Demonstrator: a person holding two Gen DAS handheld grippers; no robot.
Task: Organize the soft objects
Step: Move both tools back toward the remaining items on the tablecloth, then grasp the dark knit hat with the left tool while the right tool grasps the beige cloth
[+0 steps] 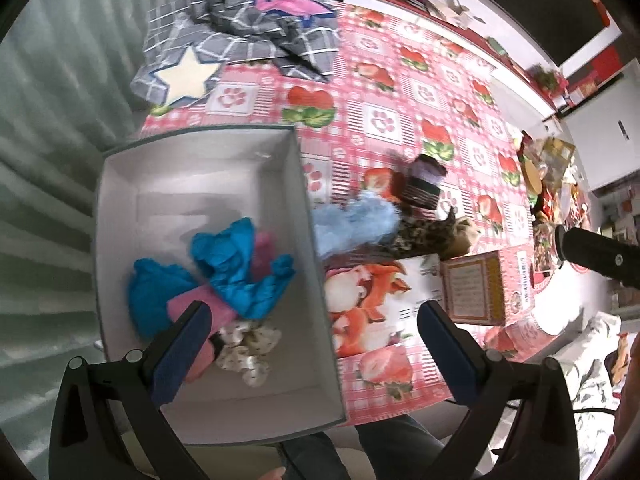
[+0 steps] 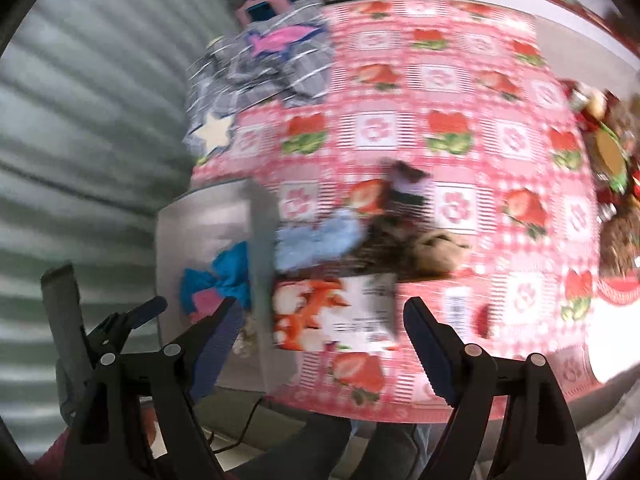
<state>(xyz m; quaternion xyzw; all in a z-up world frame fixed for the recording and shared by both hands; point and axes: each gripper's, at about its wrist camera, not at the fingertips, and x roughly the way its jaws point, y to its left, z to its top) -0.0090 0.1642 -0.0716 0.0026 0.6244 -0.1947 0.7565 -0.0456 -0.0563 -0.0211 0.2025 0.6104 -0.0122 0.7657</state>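
Your left gripper [image 1: 314, 332] hangs over the near end of the grey open-topped cardboard box with white inner walls [image 1: 312, 216], jaws spread wide with nothing between them. One blue pad sits above the box's contents, the other above the surface beside the box.

Inside the box lie crumpled bright blue cloths [image 1: 236, 264], a pink soft piece [image 1: 192, 304] and a white spotted fabric scrunchie [image 1: 248, 348], all bunched toward the near half.

Just outside the box's right wall, on the pink checked strawberry-print tablecloth [image 1: 432, 92], a fluffy light blue soft item [image 1: 352, 224] touches a brown leopard-patterned fabric piece [image 1: 424, 232]. Behind them sits a dark striped item with a lilac top [image 1: 424, 180]. Nearer you lies a flat white packet printed with orange foxes [image 1: 368, 304], and beside it a yellow-bordered carton [image 1: 476, 292].

Your right gripper [image 2: 320, 336] hovers above the fox packet near the surface's front edge, jaws apart and empty; that view is blurred.

At the far left corner a grey checked blanket with a white star [image 1: 240, 40] is heaped.
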